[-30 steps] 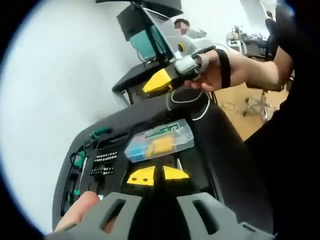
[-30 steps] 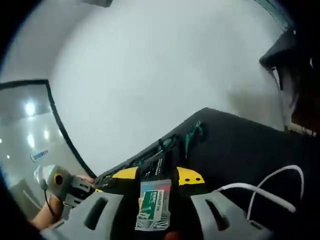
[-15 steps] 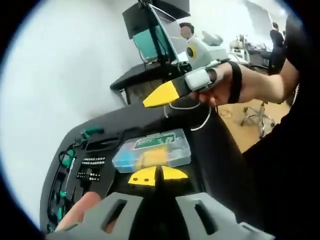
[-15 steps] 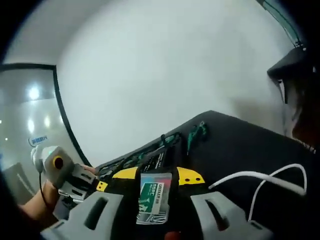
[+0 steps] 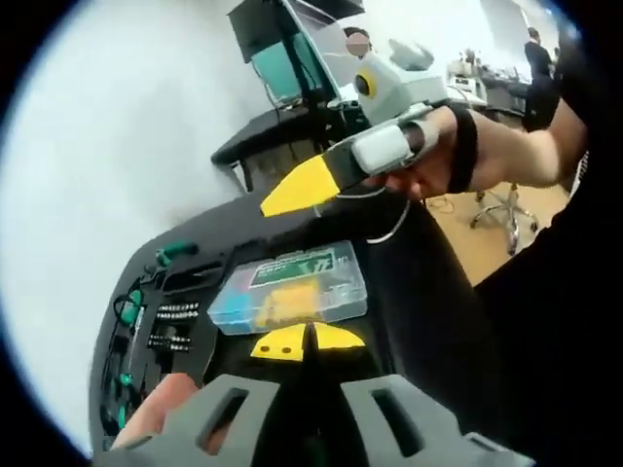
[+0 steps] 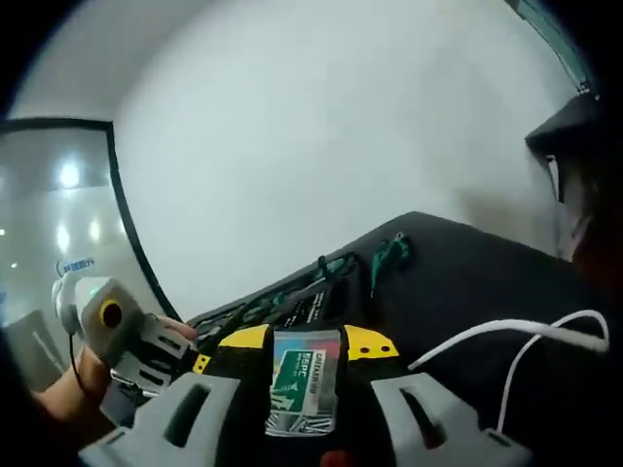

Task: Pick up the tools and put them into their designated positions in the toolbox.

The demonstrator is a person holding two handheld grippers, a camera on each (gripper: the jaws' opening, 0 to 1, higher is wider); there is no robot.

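Toolbox (image 5: 146, 321) sits open on the black table (image 5: 428, 302) in the left gripper view, green-handled tools (image 5: 175, 255) and rows of bits (image 5: 175, 326) slotted in its tray; a clear plastic case (image 5: 290, 288) with yellow and blue bits inside lies just past the left gripper (image 5: 307, 342), whose yellow jaw tips are pretty much pressed together with nothing between them; up above, the right gripper (image 5: 297, 185) hangs over the table in a person's hand (image 5: 458, 161), yellow tip pointing left, and a white cable (image 5: 394, 219) droops from it.

Right gripper view: the right gripper (image 6: 307, 342) has its yellow jaws clamped on a clear plastic case (image 6: 306, 379) with a green label, held upright between them; the toolbox (image 6: 302, 297) lies just beyond on the black table (image 6: 467, 282); the left gripper (image 6: 122, 336) pokes in from the lower left; can't tell from here how its jaws stand; a white cable (image 6: 516, 336) loops across the right.
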